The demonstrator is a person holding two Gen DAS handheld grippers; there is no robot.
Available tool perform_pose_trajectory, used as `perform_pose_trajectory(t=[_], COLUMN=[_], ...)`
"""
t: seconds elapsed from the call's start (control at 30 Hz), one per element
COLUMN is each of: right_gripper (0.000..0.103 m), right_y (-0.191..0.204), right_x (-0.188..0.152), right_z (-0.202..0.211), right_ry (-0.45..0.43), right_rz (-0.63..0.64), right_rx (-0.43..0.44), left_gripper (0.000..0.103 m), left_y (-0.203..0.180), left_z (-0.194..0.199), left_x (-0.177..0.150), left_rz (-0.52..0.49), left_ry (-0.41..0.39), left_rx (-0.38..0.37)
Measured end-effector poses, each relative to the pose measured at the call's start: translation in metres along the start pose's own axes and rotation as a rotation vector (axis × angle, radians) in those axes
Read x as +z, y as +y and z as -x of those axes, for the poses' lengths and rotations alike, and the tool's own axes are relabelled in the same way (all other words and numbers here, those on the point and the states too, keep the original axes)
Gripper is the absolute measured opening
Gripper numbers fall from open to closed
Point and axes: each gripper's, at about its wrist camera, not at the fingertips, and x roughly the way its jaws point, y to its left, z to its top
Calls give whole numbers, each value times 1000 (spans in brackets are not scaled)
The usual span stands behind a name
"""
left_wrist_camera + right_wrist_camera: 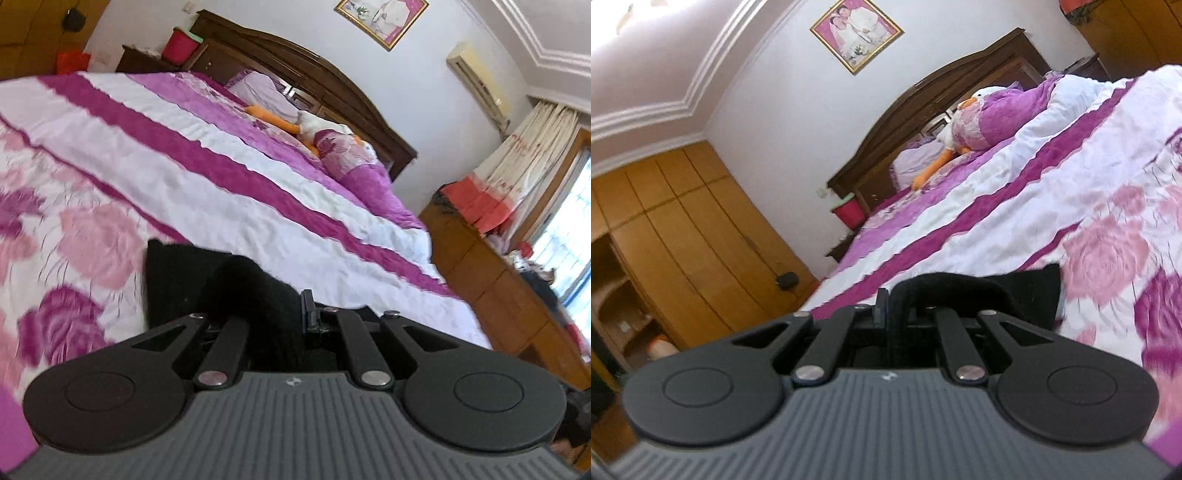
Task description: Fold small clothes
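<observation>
Since the black garment [207, 280] drapes and bunches between the fingers in both wrist views, I judge it soft, light knit cloth that sags wherever it is unsupported and is in no way fragile. It hangs just above the flowered bedspread [110, 206], held up at two places. The left claw [273, 317] is pinched down on a gathered fold of it, and the right claw [905, 314] is likewise closed on a rolled edge [956, 284]. Such fabric slips little, so a hem or corner is the best hold; gripping mid-panel would only make it bunch further.
</observation>
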Motion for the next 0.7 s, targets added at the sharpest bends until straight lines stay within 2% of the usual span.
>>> perform_pose_trajectory(t=[0.07,0.23,0.4,0.5,0.6,0.7], right_gripper=[8,8,9,8,7,8], right_y=[-8,-36,-63,-78,-82,-78], right_x=[1,-8,-26,-38,-43,-42], right_z=[-19,-62,-89,-98,-98,-95], right_ry=[11,59,122,161,155,157], right_rz=[1,-4,-4,-31,-35,-33], right_rx=[-23,-106,-190,-209,-200,-202], left_gripper=[7,7,8,8,8,10], left_y=[2,23,53,59,57,54], left_z=[-21,-74,-113,-119,-119,-113], left_x=[2,-2,-18,-24,-24,-22], left_rz=[-24,-41,-12,-18,-38,-15], left_ry=[6,77,165,158,157,161], left_rx=[32,129,168,163,165,167])
